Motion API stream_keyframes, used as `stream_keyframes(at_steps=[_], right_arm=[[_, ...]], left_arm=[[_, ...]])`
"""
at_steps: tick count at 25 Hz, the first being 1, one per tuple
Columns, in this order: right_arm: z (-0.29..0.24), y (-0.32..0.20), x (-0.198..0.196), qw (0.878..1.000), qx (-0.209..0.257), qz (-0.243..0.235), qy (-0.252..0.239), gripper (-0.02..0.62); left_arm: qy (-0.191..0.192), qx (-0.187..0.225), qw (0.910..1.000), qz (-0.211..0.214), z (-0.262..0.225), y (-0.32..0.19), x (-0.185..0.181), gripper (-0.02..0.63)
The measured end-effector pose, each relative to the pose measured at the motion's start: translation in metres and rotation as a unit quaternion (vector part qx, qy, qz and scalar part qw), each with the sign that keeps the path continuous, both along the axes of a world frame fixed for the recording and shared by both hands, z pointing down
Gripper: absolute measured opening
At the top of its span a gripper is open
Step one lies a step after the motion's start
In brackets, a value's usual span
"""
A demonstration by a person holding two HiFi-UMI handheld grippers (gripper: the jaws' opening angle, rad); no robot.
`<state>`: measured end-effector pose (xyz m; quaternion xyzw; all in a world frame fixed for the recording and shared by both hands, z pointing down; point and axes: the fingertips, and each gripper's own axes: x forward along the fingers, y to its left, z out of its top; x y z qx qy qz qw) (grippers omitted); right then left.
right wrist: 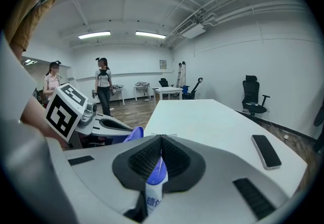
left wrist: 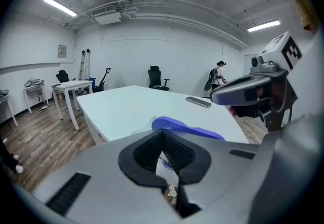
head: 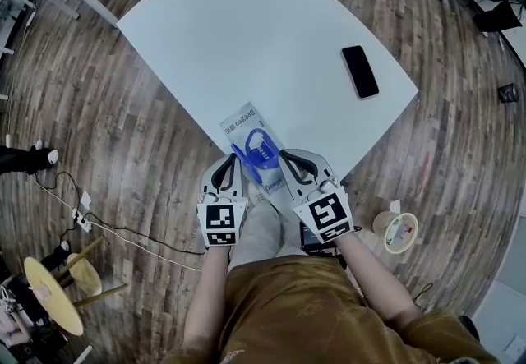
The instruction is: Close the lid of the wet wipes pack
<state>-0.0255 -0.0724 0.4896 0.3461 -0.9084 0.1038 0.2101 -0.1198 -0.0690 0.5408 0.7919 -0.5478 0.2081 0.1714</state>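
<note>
Both the left gripper [head: 233, 159] and right gripper [head: 284, 157] flank the pack [head: 246, 120], fingers together on nothing; a glancing push on its raised lid [head: 246, 163] could slide it off the table [head: 246, 25].

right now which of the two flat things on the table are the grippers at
The white wet wipes pack with the blue lid, at the near edge between the left gripper and right gripper; the black phone lies apart.

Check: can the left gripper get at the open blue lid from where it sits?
Probably yes. The blue lid stands raised right beside the left gripper, with nothing between them.
</note>
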Motion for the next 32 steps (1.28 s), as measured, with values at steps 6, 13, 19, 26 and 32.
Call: stream_keyframes(at_steps=[6,13,19,26,32], right_arm=[[0.004,-0.002,0.000,1.000,-0.007,0.003,-0.001,0.009],[0.008,-0.008,-0.001,1.000,-0.017,0.007,-0.005,0.009],[0.014,-0.011,-0.006,1.000,-0.019,-0.003,-0.008,0.009],[0.026,-0.010,-0.014,1.000,-0.026,-0.018,-0.003,0.009],[0.041,-0.012,-0.021,0.999,-0.040,-0.024,0.008,0.009]], left_arm=[[0.004,0.000,0.9999,0.015,0.001,-0.007,0.011,0.006],[0.011,-0.005,0.9997,0.023,0.004,-0.017,0.021,0.006],[0.013,-0.010,0.9994,0.029,0.010,-0.025,0.026,0.006],[0.016,-0.017,0.9991,0.034,0.016,-0.031,0.029,0.006],[0.022,-0.025,0.9988,0.036,0.020,-0.032,0.032,0.006]])
